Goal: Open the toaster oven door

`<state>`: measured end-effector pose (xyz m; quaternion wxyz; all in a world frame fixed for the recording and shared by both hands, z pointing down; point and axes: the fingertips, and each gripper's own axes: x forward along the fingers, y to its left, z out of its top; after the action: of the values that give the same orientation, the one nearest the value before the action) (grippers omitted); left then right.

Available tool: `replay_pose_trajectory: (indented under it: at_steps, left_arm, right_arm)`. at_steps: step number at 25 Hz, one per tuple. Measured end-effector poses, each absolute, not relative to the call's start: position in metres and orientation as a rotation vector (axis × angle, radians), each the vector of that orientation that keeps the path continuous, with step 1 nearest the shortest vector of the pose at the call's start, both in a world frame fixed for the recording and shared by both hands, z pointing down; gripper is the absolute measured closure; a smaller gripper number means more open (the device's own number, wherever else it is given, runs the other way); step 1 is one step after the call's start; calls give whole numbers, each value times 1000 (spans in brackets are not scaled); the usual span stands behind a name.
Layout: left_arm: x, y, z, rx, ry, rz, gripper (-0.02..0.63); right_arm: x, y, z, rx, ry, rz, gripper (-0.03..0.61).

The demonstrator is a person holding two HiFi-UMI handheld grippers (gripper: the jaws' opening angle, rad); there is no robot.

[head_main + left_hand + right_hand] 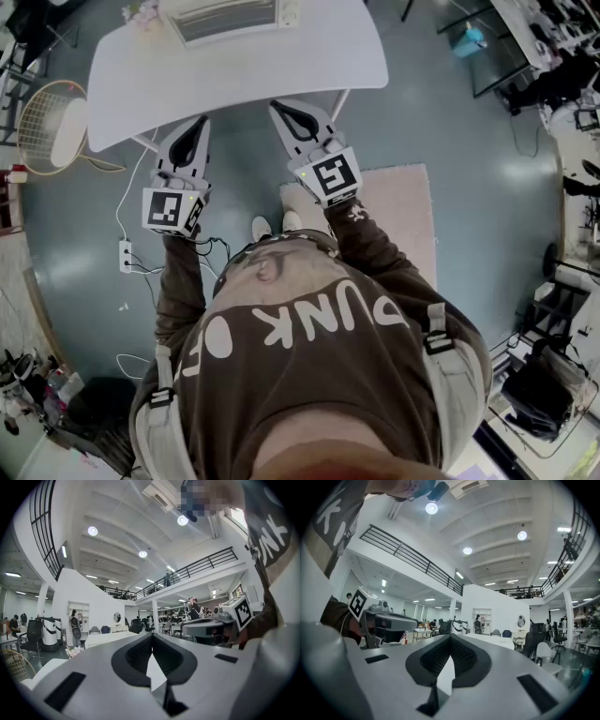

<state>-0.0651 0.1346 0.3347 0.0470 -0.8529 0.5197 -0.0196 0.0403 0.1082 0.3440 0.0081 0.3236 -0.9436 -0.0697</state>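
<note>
- The left gripper (199,124) was closed and empty. In its own view its jaws met at the tips, with only a small gap behind them and nothing in that gap.
- The right gripper (284,110) was the same: jaws together and nothing held.
- The two were held side by side and a little apart. In the head view both pointed forward over the near edge of the table (234,80), and neither touched it.
- Each gripper view looked out level across the room, so the oven did not show in either. Each one did catch the other gripper, at (213,626) and (386,620).
- The oven (225,19) stood at the far side of the table, well apart from both grippers and partly cut off by the top of the head view.
- From above its door looked shut, but the handle could not be made out.
- Flowers (141,12) stood just beside the oven on its left. A racket (47,122) lay off the table's left end, and a rug (403,211) lay on the floor to the right.
- By my reading the task had not begun. This was the stance before the reach, with no contact made.
- The next move would call for carrying one gripper across the table to the oven front and parting its jaws. They would then close on the handle, and the door would be swung open along its hinge.
- The other gripper might need to steady the oven so that it did not slide.
- The handle would first have to come into that gripper's view, since the pictures did not show where it sat.
</note>
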Motion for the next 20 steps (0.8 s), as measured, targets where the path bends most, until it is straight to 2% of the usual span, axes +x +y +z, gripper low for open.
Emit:
replay_pose_trajectory:
  at_steps: [20]
  left_arm:
    - [-52, 109, 335, -2559, 1603, -130, 609]
  right_arm:
    - [54, 83, 343, 991, -2989, -182, 563]
